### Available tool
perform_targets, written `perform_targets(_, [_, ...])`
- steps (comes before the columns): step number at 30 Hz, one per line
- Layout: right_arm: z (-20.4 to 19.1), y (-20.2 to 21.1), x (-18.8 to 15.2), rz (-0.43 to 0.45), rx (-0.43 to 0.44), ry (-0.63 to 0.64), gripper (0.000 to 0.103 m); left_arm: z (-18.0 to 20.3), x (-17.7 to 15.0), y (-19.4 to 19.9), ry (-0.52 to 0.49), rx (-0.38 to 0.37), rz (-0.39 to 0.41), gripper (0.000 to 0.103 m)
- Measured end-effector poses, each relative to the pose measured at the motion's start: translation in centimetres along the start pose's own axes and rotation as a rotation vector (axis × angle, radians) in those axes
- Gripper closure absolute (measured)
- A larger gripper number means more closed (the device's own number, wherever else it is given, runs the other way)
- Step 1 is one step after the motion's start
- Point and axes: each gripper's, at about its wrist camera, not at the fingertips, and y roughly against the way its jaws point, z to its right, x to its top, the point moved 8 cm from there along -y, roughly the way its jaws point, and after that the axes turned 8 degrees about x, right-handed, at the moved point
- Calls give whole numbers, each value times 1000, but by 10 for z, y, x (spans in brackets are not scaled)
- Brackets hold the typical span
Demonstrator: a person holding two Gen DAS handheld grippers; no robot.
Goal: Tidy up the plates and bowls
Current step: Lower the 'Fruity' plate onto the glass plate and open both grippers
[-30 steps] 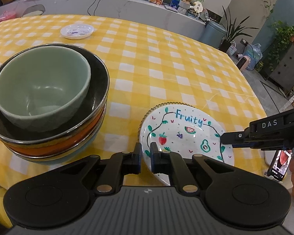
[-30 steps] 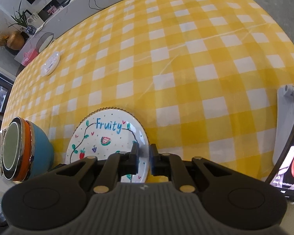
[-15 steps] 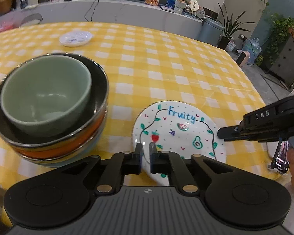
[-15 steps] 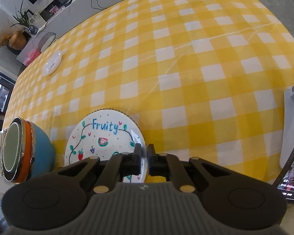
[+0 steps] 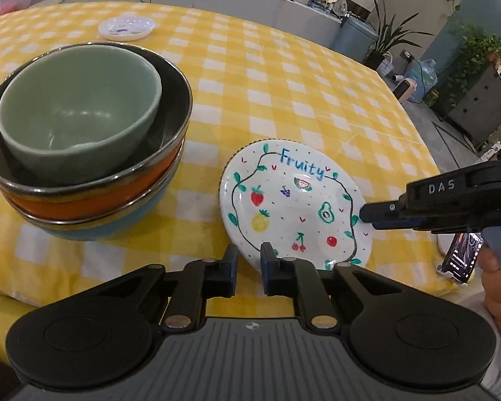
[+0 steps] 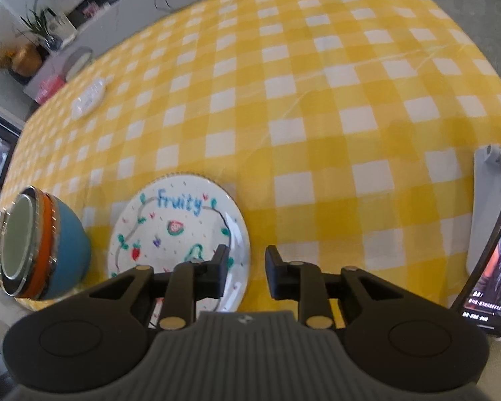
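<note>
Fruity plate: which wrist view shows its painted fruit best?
The left wrist view: the Fruity plate is sharp and nearly whole. In the right wrist view it is blurred, its near part hidden behind the right gripper.

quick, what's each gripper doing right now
left gripper: tongs open, holding nothing, at the near rim of the fruity plate.
right gripper: tongs open across the plate's edge, not clamped.

a stack of 4 bowls [image 5: 83,153] stood on the tablecloth [image 5: 284,83], the smallest bowl [image 5: 80,107] nested on top. just to its right lay a plate [image 5: 294,207], near the table's front edge. a small dish [image 5: 127,28] sat well behind the stack, toward the far side. a phone [image 6: 487,264] leaned on a stand [image 6: 484,207] to the right of the plate, at the table's right front corner.
</note>
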Motion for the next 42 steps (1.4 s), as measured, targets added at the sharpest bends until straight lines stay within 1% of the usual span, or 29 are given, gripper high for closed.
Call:
perform_targets(1, [0, -1, 0, -7, 4, 2, 94, 0, 0, 0, 2, 0, 0, 88])
perform_targets(3, [-2, -2, 0, -7, 6, 10, 96, -2, 1, 0, 6, 1, 4, 90])
perform_targets(6, [-2, -4, -1, -4, 10, 6, 96, -2, 4, -2, 8, 9, 9, 92])
perform_targets(11, [-2, -6, -3, -6, 19, -11, 95, -4, 3, -1, 12, 12, 9, 92])
perform_targets(13, [-2, -4, -3, 2, 13, -10, 89, -7, 2, 0, 28, 18, 12, 89])
perform_targets(14, [-1, -1, -3, 7, 15, -14, 80, -8, 2, -1, 35, 21, 10, 83])
perform_targets(15, [-2, -1, -2, 9, 26, -17, 74, -8, 2, -2, 42, 21, 7, 81])
perform_targets(16, [-2, -1, -2, 5, 32, -20, 71, -9, 2, -3, 49, 15, 3, 80])
perform_targets(17, [-2, -3, -2, -8, 35, -23, 71, -9, 1, -4, 55, 11, -3, 77])
perform_targets(19, [-2, -8, -4, -45, 44, -30, 71, -8, 1, -6, 63, 4, -10, 76])
perform_targets(22, [-3, -14, -6, -77, 52, -33, 70, -5, 0, -8, 68, -18, -25, 76])
perform_targets(23, [-3, -15, -6, -81, 60, -35, 70, -4, 0, -8, 69, -25, -26, 79])
perform_targets(24, [-3, -15, -6, -83, 67, -40, 71, -4, 0, -8, 72, -24, -26, 79])
perform_targets(25, [-3, -15, -7, -86, 75, -47, 79, -4, 0, -9, 76, -22, -26, 79])
perform_targets(26, [-2, -16, -7, -87, 75, -52, 80, -4, 0, -9, 78, -22, -24, 80])
perform_targets(32, [0, -15, -4, -62, 73, -68, 81, 0, 5, -12, 74, -4, -14, 81])
perform_targets(35, [6, -14, 1, -34, 86, -109, 82, 4, 11, -17, 74, 6, -9, 82])
perform_targets(39, [9, -13, 7, 0, 83, -117, 82, 6, 18, -21, 72, 14, 1, 82])
perform_targets(42, [9, -13, 7, 4, 92, -122, 82, 5, 20, -22, 75, 13, -1, 82])
